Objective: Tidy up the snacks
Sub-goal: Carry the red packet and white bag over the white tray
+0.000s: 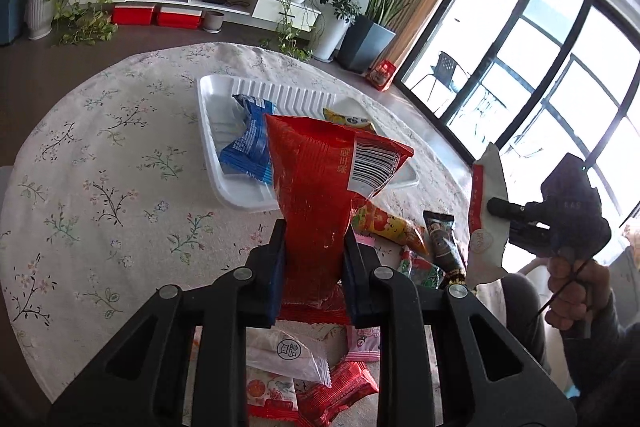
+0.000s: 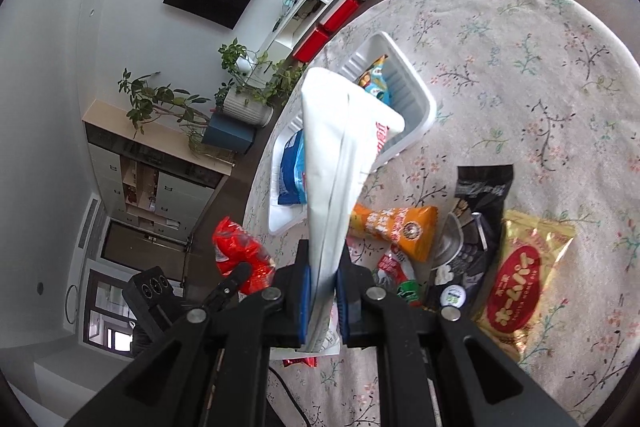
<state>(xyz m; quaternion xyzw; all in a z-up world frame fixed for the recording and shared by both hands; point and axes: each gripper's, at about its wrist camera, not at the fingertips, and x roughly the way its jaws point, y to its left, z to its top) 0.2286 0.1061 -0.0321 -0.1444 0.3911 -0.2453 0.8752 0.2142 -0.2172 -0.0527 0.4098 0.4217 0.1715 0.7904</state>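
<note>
The red packet (image 1: 312, 187) hides part of the white tray (image 1: 212, 147) behind it.

red snack bag (image 1: 312, 187): glossy foil | tray (image 1: 208, 115): smooth white plastic | tablecloth (image 1: 100, 147): matt floral cloth

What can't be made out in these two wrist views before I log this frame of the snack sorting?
- White tray: the held red packet covers its middle in the left wrist view; the held white packet covers much of it in the right wrist view.
- Tray contents: only a blue packet and a yellow one's edge show.
- Loose snacks beneath the left gripper: partly hidden by its frame.
- Packet print: too small to read.
</note>
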